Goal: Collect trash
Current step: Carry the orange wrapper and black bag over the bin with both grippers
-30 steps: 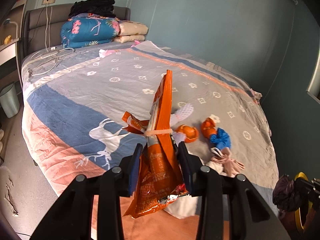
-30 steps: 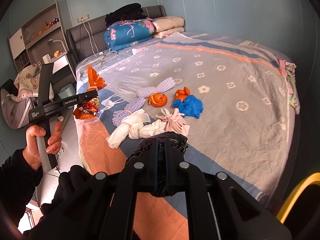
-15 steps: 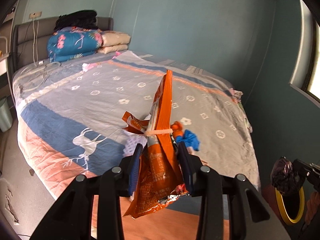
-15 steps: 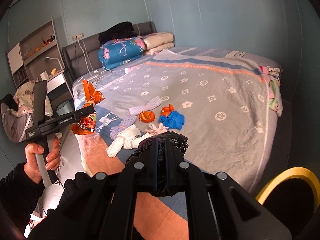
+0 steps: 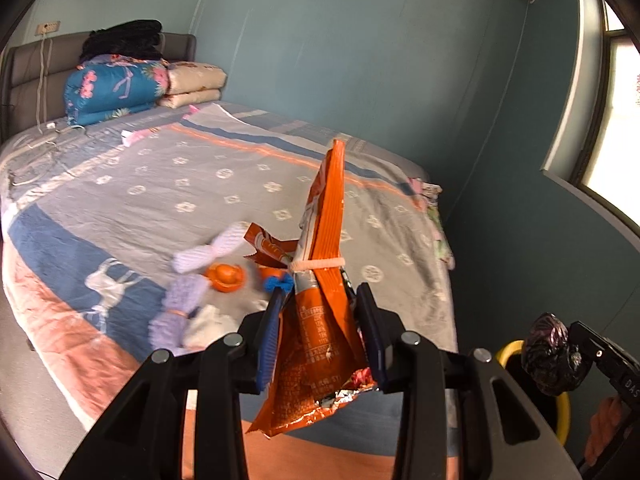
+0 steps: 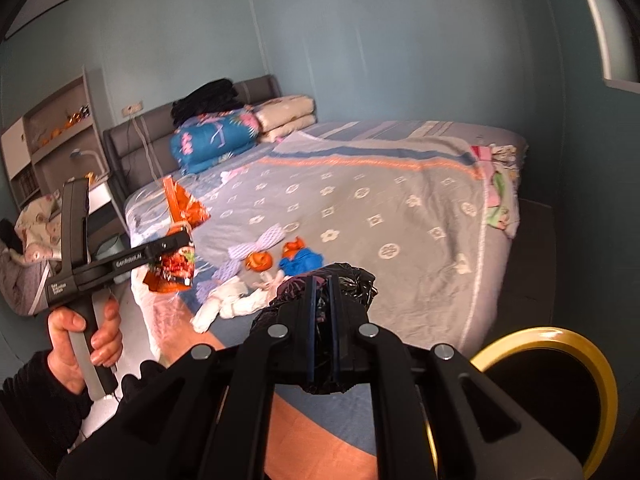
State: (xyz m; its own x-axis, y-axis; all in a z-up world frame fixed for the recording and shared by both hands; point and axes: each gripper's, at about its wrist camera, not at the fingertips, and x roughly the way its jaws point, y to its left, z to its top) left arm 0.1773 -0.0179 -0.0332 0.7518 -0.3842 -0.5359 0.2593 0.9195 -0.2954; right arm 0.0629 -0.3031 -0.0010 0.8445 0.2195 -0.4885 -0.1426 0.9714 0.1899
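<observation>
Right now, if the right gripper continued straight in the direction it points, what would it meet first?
Probably the bed. The right gripper, shut on a black plastic bag, aims slightly downward over the bedspread. The blue scrap and orange peel lie left of that line, though depth is unclear.

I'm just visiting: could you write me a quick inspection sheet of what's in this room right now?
Surface: bed with a patterned grey cover.
Job's things: orange snack bag and black bag, both held; yellow-rimmed bin beside the bed.
Clutter: orange peels, blue scrap, white and lilac bundles on the cover.
Grippers: left gripper clamps the snack bag; right gripper is shut on the black bag.
Cables: white leads by the headboard.
Surroundings: teal walls, folded quilts, shelf, window.
</observation>
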